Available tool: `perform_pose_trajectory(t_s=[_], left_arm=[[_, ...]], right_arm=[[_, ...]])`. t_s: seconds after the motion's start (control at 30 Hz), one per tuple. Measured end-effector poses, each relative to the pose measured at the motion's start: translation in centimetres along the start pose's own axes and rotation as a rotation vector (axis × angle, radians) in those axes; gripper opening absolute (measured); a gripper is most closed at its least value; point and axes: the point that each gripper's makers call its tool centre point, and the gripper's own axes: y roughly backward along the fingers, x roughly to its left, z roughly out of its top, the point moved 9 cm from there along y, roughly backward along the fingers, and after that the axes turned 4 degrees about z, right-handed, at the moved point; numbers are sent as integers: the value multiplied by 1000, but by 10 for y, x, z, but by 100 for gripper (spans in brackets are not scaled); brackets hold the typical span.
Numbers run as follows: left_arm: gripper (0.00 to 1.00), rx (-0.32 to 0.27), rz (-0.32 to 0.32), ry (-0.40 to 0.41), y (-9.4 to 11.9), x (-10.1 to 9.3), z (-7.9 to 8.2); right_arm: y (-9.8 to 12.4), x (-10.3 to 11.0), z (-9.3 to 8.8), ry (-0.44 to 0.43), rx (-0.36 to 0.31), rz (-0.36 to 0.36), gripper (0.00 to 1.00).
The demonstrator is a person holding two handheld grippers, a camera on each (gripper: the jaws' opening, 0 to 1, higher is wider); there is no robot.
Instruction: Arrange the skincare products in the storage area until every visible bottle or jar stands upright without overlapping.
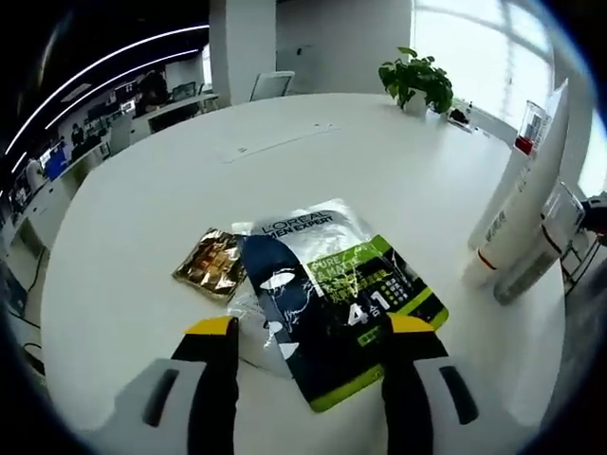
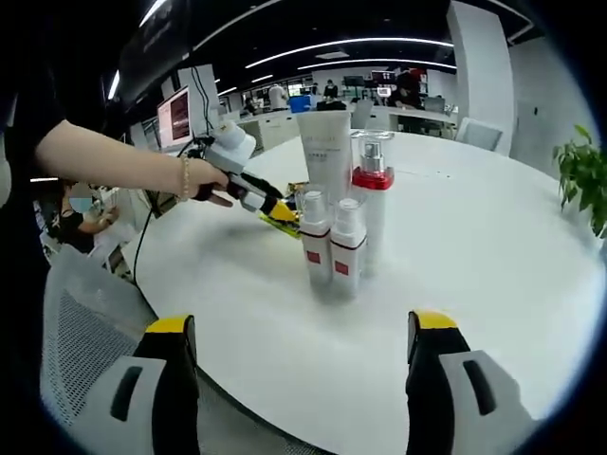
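Bottles (image 2: 332, 237) standing upright in a tight cluster on the white desk (image 2: 474, 284) in the right gripper view: two short white pump bottles with red bands in front, touching or nearly so; a clear bottle with a red collar (image 2: 372, 204) just behind; a tall white tube (image 2: 324, 152) at the back, upright on its cap; no jar to be made out.

Right hand-held gripper (image 2: 302, 341) spread wide, holding nothing, well short of the cluster; left hand-held gripper (image 1: 313, 341) likewise spread and empty, jaws straddling the near edge of a flat sachet (image 1: 332, 294) printed with dark and green panels; under it a clear packet, and beside it a small gold foil sachet (image 1: 213, 263); all three lying flat and overlapping, apart from the cluster (image 1: 526, 227) at the right of the left gripper view.

Probably at the point of dealing with the flat sachets while the bottles already stand; best to leave the cluster untouched, since a nudge to the tall tube could topple it onto the pumps; worth approaching the top sachet low and level, closing on its near edge only, not on the clear packet beneath; then sliding or lifting slowly so the foil piece does not drag along; worth keeping everything well inside the desk edge and within sight of both cameras.
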Motion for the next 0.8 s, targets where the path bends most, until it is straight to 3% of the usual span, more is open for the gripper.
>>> perform_pose_trajectory(t_s=[0.17,0.27,0.37,0.53,0.8], left_arm=[[57,18,22,20,3,-11,1],[65,11,12,31,4,-27,5],[75,2,16,98,0,-34,7],[85,-19,87,177,-3,-41,14],[82,32,182,158,-17,-48,10]], right_arm=[[0,0,1,-5,-6,-3,92],[0,0,1,-5,-8,-3,92],[0,0,1,-4,-8,-4,92],[1,0,1,-7,-9,-5,92],[1,-1,0,-8,-9,-6,92]])
